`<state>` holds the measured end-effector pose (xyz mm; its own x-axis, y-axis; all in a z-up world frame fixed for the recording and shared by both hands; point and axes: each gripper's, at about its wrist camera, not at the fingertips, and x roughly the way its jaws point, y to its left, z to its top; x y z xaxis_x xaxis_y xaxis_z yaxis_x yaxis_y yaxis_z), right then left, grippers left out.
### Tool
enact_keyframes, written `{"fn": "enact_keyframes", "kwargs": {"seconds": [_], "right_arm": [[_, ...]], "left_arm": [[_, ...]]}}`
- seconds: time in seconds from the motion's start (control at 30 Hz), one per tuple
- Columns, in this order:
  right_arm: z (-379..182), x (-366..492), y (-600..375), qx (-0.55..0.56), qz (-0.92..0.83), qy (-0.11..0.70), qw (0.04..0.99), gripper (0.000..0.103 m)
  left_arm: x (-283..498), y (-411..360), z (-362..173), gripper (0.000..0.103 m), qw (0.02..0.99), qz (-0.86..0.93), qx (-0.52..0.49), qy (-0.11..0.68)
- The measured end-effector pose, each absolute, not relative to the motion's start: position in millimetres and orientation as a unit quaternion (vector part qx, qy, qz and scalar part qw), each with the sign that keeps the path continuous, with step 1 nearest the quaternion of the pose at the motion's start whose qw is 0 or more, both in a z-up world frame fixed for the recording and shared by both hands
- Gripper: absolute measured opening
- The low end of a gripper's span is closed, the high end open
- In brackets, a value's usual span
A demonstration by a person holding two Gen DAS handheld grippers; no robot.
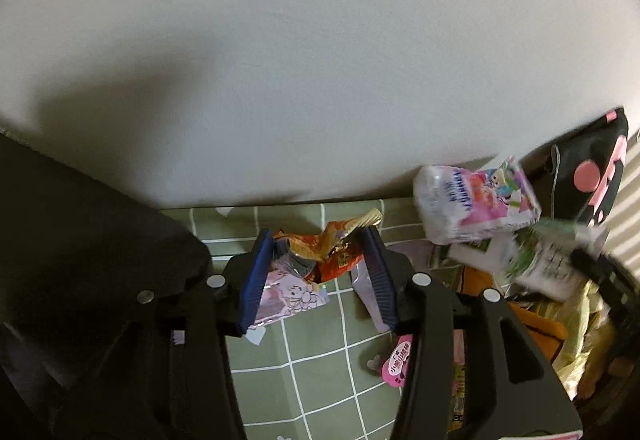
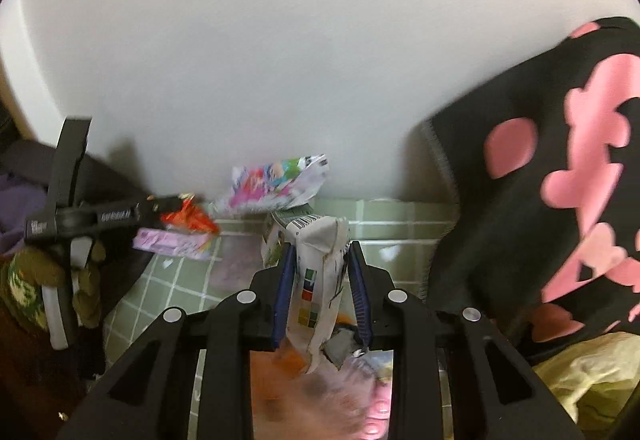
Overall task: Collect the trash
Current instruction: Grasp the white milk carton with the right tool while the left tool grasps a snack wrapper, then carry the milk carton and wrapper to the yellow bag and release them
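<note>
Carton (image 2: 320, 280): white, crumpled, printed colour squares and barcode. It stands upright between the blue pads of the right gripper (image 2: 322, 294), jaws narrowed onto its 2 sides; it looks held, clear of the green tiled surface (image 2: 384, 224). In the left wrist view the same carton (image 1: 544, 264) is blurred, above a bin (image 1: 580, 336) with a yellowish liner.

Red wrapper (image 1: 320, 248): crumpled, lies on the tiles near the wall, between the pads of the left gripper (image 1: 316, 272). Jaws stand about half open; pads flank the wrapper, and firm contact cannot be told. Pale purple packet (image 1: 292, 296) lies under and beside it.

Other litter: colourful pouch (image 1: 476, 200) by the wall, pink packet (image 1: 398, 360) nearer the camera.

Step in hand, judged: carry carton to bin; take wrapper.
- Keep squeeze on carton steady; crushed walls may slip.
- Release only over the liner.
- Left: centre pads on the wrapper's bulk, not the foil tip, and avoid pinching the purple packet with it.
</note>
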<state>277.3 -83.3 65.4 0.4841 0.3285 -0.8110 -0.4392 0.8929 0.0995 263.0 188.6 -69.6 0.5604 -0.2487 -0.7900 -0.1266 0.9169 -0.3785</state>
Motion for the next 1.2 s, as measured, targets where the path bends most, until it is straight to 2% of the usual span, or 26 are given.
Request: {"fn": "enact_keyframes", "kwargs": {"seconds": [0.07,0.13,0.23,0.87,1.2], "right_arm": [[70.4,281.0,-87.5,-0.053,0.219,0.453,0.863,0.026],[76.1,284.4,-90.0,-0.051,0.216,0.448,0.866,0.026],[89.5,287.2,-88.5,-0.055,0.218,0.431,0.874,0.025],[122.2,280.3,-94.6,-0.058,0.209,0.384,0.897,0.025],[165.0,250.0,-125.3,-0.057,0.158,0.331,0.928,0.025]], "left_arm": [[263.9,184.7,-67.8,0.043,0.86,-0.041,-0.195,0.47],[264.2,180.4,-67.1,0.036,0.855,-0.061,-0.201,0.475],[262.7,174.0,-61.9,0.032,0.859,-0.069,-0.188,0.471],[239.5,169.9,46.3,0.031,0.91,-0.119,-0.166,0.361],[240.8,107.4,91.4,0.031,0.912,-0.22,-0.125,0.324]]}}
